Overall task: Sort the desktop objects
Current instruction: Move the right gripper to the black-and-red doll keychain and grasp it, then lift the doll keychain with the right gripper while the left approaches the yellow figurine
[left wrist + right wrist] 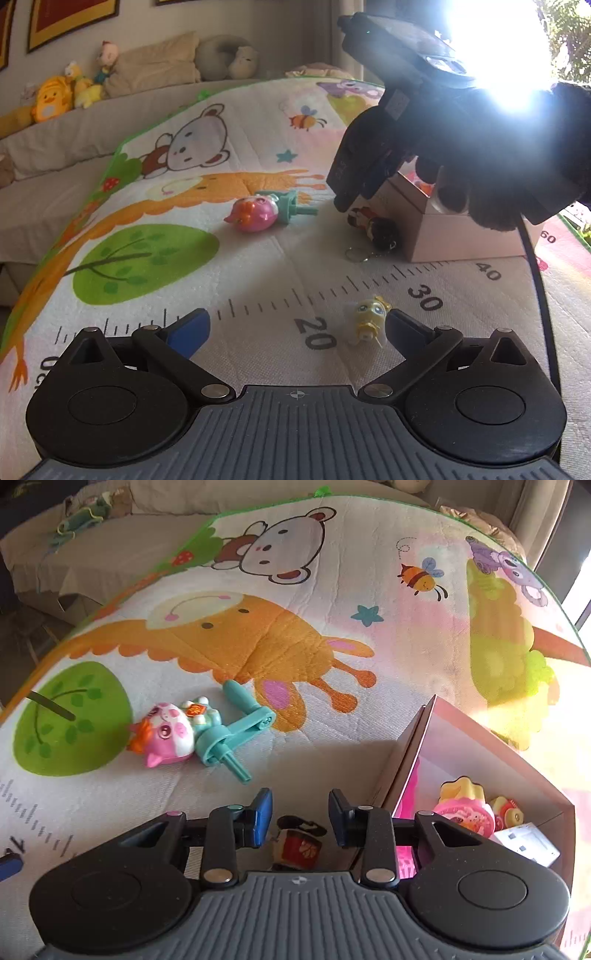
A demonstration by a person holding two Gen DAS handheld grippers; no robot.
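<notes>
The right gripper (300, 819) hangs with its jaws apart, straddling the doll keychain (297, 843) that lies on the play mat (332, 716) directly below and between its fingertips, apparently lined up to close on it. The pink box (406, 746), just to its right, already holds toys. The left gripper (297, 326) waits spread wide, the yellow figure (367, 319) beside its right fingertip.

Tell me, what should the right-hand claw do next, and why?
Probably lower and close. The right gripper hangs open above the red-and-black doll keychain, which lies on the mat between its fingers, beside the pink box that already holds other toys.
</notes>
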